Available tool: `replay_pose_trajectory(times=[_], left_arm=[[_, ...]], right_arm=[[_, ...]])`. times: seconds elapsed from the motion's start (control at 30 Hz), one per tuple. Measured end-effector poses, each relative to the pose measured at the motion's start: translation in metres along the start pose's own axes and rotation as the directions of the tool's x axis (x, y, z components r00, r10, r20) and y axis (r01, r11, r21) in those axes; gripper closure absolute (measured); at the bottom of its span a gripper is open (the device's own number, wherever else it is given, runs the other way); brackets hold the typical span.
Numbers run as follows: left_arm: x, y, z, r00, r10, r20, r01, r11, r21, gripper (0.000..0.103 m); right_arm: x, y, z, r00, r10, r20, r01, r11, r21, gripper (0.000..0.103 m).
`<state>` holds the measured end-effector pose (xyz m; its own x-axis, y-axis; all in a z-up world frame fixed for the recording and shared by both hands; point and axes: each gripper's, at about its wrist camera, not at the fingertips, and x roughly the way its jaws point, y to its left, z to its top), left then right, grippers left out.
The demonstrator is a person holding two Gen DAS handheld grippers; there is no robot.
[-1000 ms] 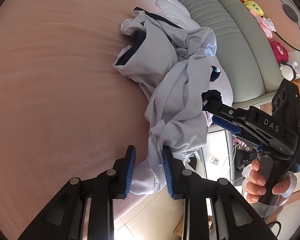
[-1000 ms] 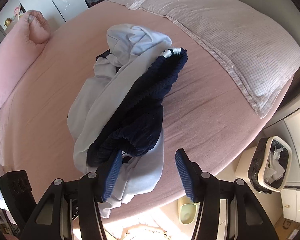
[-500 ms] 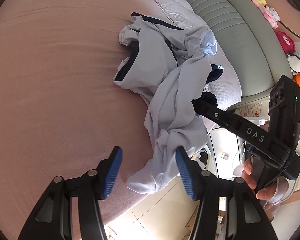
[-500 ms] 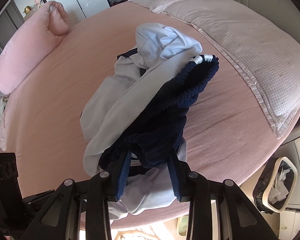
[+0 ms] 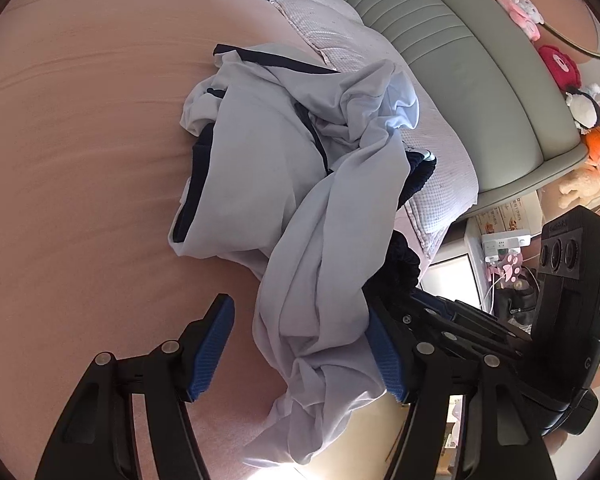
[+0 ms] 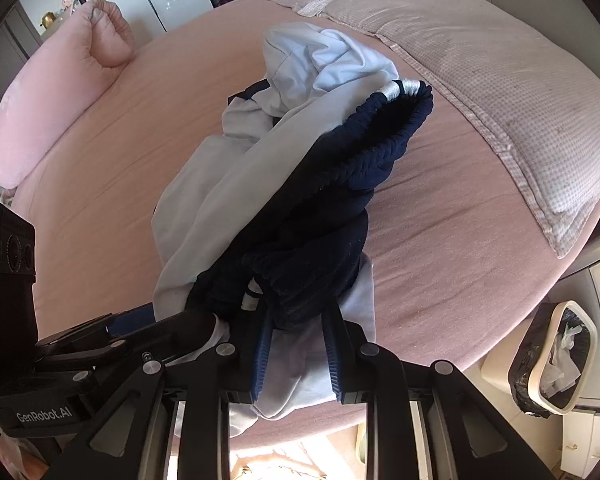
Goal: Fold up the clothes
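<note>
A crumpled pale grey-blue garment (image 5: 284, 168) with navy trim lies in a heap on the pink bed; it also shows in the right wrist view (image 6: 204, 208). A navy ribbed waistband (image 6: 340, 184) runs along its right side. My left gripper (image 5: 300, 352) is open, its jaws standing either side of the garment's hanging end at the bed edge. My right gripper (image 6: 298, 356) is shut on the navy waistband and pale cloth near the bed edge. The right gripper's body appears in the left wrist view (image 5: 480, 332).
A pink pillow (image 6: 56, 104) lies at the far left of the bed (image 6: 440, 264). A checked quilt (image 6: 500, 92) covers the right side. A grey headboard (image 5: 472, 64) with plush toys stands behind. A bin (image 6: 552, 364) stands on the floor at the right.
My left gripper let go of the garment's end and opened wide. My right gripper moved in and closed on the navy waistband.
</note>
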<state>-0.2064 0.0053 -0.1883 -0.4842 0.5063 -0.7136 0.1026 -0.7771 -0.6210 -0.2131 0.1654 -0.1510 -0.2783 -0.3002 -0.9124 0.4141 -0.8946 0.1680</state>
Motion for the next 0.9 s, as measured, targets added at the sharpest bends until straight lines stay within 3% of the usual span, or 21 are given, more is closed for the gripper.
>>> replay_pose_trajectory(times=[0.1,0.2,0.3,0.4,0.5,0.73,0.77,0.83,0.9], left_arm=[[0.002,-0.007,-0.002,1.0,0.014,0.013,-0.014,0.999,0.041,0.073],[0.005,-0.018,-0.006,0.995,0.101,0.006,-0.101,0.985,0.143,0.081],[0.01,-0.023,-0.009,0.983,0.185,0.0,-0.181,0.961,0.207,0.081],[0.015,-0.012,-0.009,0.984,0.175,-0.026,-0.168,0.972,0.164,0.081],[0.021,0.002,-0.008,0.98,0.192,-0.06,-0.184,0.976,0.113,0.081],[0.021,0.012,-0.013,0.987,0.154,-0.045,-0.151,0.986,0.07,0.081],[0.021,0.012,-0.014,0.988,0.15,-0.041,-0.147,0.987,0.064,0.081],[0.02,0.014,-0.015,0.99,0.137,-0.035,-0.135,0.989,0.053,0.081],[0.019,0.017,-0.016,0.993,0.111,-0.034,-0.11,0.993,0.037,0.081]], right_arm=[[-0.004,0.0,-0.003,1.0,-0.007,0.012,0.007,1.0,0.014,0.082],[-0.009,0.0,-0.002,0.996,-0.073,0.052,0.073,0.997,-0.001,0.083],[-0.016,-0.003,0.003,0.982,-0.158,0.104,0.16,0.987,-0.014,0.088],[-0.017,-0.012,0.012,0.969,-0.204,0.136,0.203,0.979,0.021,0.092],[-0.019,-0.021,0.021,0.941,-0.286,0.18,0.284,0.958,0.035,0.094],[-0.036,-0.02,0.021,0.965,-0.2,0.171,0.217,0.972,-0.087,0.093],[-0.04,-0.015,0.017,0.969,-0.174,0.174,0.193,0.977,-0.095,0.091],[-0.041,-0.01,0.013,0.986,-0.085,0.144,0.097,0.992,-0.083,0.072],[-0.042,-0.006,0.01,0.994,-0.026,0.107,0.032,0.998,-0.058,0.041]])
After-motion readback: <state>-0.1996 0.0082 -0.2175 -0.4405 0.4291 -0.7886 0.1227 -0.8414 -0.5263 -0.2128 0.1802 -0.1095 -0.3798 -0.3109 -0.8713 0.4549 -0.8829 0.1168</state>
